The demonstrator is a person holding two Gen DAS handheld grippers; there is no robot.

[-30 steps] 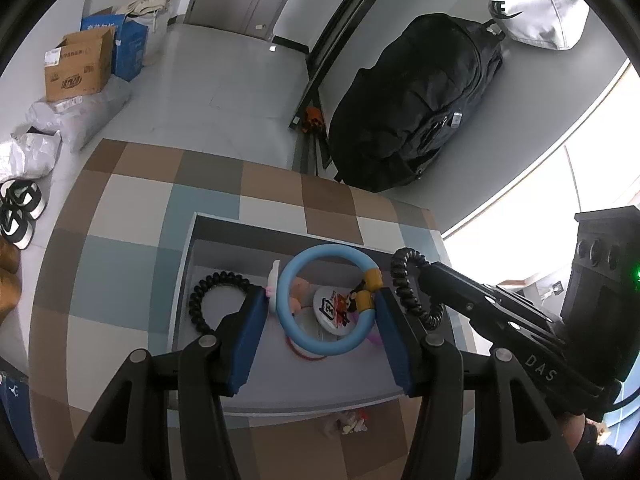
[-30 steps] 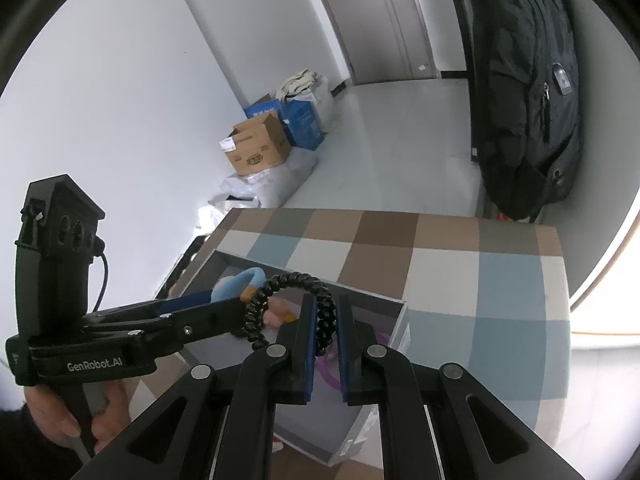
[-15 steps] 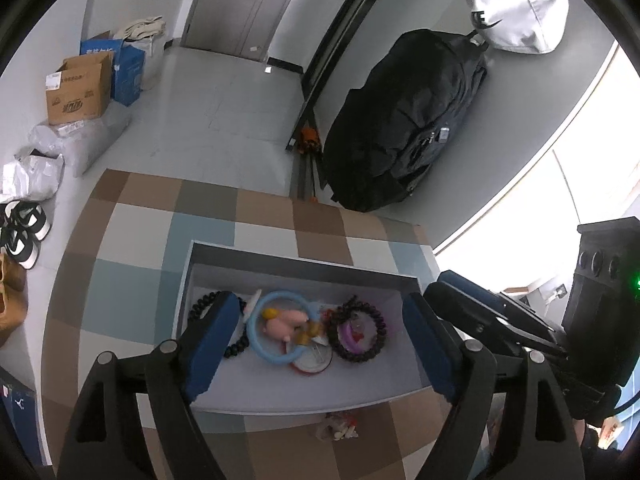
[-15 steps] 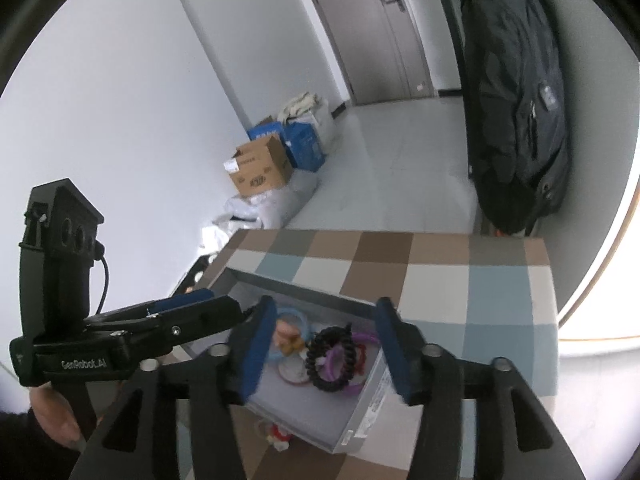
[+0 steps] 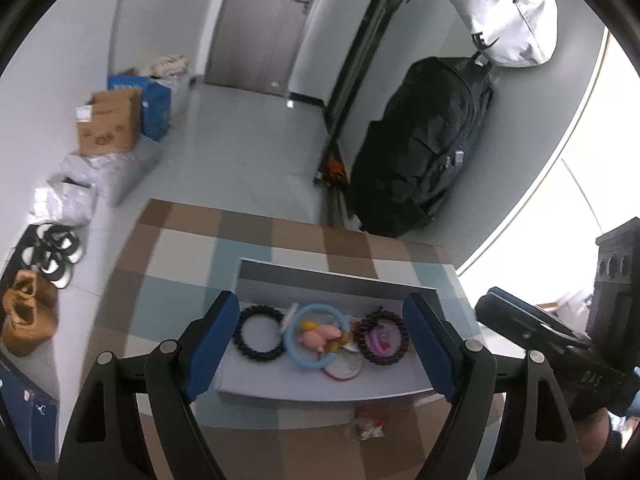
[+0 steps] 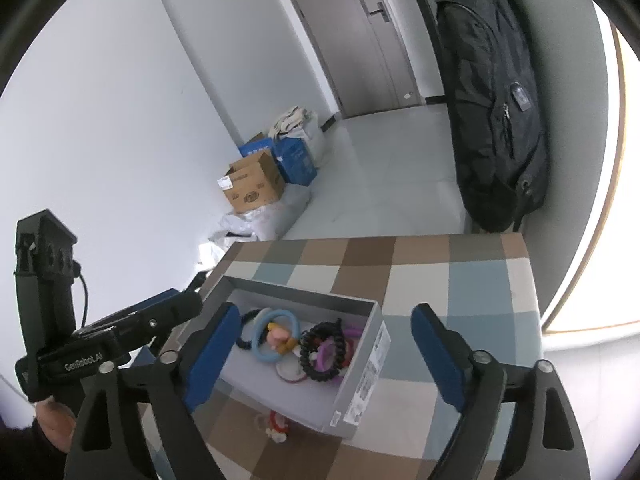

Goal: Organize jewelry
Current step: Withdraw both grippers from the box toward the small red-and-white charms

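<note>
A grey box (image 5: 320, 280) (image 6: 362, 364) sits on the checked table. In it lie a black coil band (image 5: 257, 336), a blue ring (image 5: 316, 336) (image 6: 276, 334) with a pink charm, a second black coil band (image 5: 382, 338) (image 6: 322, 354) over a purple ring, and a red-rimmed round piece (image 5: 344, 370). My left gripper (image 5: 326, 348) is open and empty above the box's near side. My right gripper (image 6: 326, 354) is open and empty above the box. A small wrapped trinket (image 5: 366, 426) (image 6: 276, 426) lies on the table in front of the box.
The checked table (image 6: 460, 280) ends at the far side near a black backpack (image 5: 424, 148) against the wall. Cardboard and blue boxes (image 5: 116, 120) and shoes (image 5: 52, 248) are on the floor at left. A bright window is at right.
Both grippers opened and drew back upward. The blue ring left the left gripper and the black coil band left the right gripper; both now lie in the box.
</note>
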